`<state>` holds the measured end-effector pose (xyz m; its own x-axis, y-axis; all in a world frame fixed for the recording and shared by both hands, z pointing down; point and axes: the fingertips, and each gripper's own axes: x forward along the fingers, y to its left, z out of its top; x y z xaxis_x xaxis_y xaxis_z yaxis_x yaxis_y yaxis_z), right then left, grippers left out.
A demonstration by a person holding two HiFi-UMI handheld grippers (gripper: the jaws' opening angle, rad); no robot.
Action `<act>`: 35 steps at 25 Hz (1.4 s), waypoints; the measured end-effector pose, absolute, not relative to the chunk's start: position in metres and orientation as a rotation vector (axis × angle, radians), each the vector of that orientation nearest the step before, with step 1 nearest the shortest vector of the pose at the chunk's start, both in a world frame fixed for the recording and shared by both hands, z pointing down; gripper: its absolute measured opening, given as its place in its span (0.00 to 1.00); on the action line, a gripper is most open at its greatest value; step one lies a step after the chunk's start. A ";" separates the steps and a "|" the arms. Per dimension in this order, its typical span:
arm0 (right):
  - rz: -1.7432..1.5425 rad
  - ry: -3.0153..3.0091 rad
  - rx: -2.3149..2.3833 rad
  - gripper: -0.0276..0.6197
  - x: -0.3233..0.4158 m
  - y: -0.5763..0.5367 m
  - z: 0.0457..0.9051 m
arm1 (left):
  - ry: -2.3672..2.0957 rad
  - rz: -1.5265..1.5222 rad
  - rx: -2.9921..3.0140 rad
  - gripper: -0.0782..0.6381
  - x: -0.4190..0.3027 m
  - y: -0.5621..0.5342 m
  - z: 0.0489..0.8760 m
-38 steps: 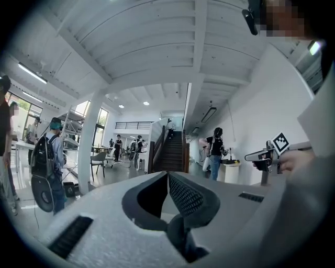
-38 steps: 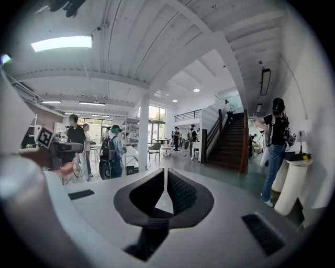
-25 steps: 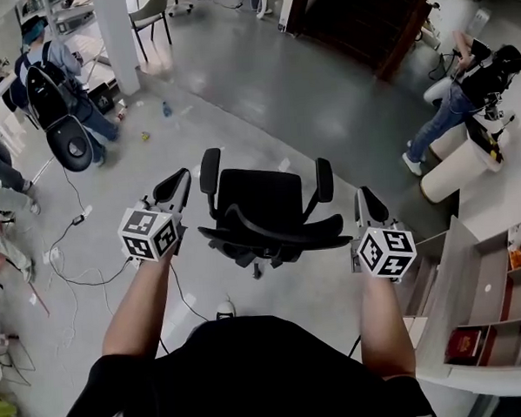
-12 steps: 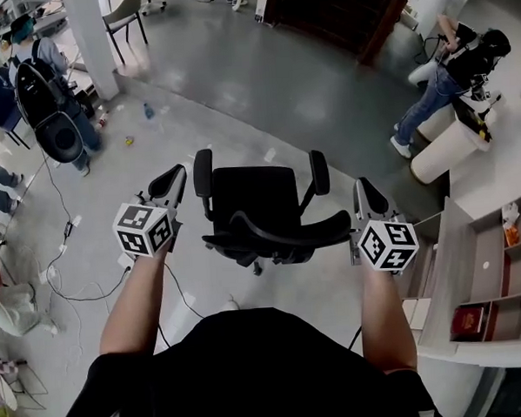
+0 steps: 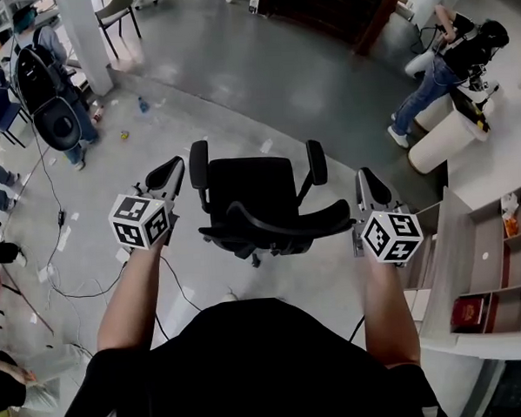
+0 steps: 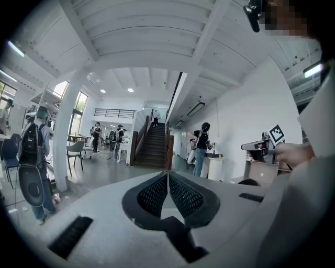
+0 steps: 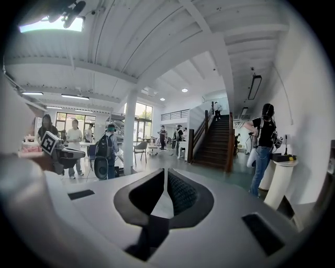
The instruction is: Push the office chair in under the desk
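Shut and empty, the left gripper (image 5: 171,171) and right gripper (image 5: 367,180) flank the centre-frame office chair (image 5: 246,188), likely free-rolling and prone to swivel, so push its stiff backrest (image 5: 283,226) evenly.

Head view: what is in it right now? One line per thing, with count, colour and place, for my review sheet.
office chair: one, black, centre, on the grey floor
desk: one, pale, shelved, right edge
book: one, red, in a desk compartment
pedestals: two, white, round, upper right
staircase: one, dark wood, top
pillar: one, white, upper left
cables: several, black, floor at left
bystander in jeans: one, black top, at the pedestals
bystander with backpack: one, black pack, upper left
left gripper: one, black jaws shut, empty, left of the chair
right gripper: one, black jaws shut, empty, right of the chair
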<state>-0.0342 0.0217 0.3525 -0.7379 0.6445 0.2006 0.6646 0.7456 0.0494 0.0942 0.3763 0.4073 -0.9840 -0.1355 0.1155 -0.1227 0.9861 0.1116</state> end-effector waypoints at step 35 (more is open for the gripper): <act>-0.315 -2.372 -1.177 0.28 -0.065 -0.065 0.478 | -2.641 0.090 0.264 0.27 0.131 0.260 0.502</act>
<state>-0.0648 -0.0655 0.4782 -0.5210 0.6875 0.5058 0.7958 0.6055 -0.0032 0.1307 0.2598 0.5023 -0.8655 -0.1707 0.4709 -0.2022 0.9792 -0.0168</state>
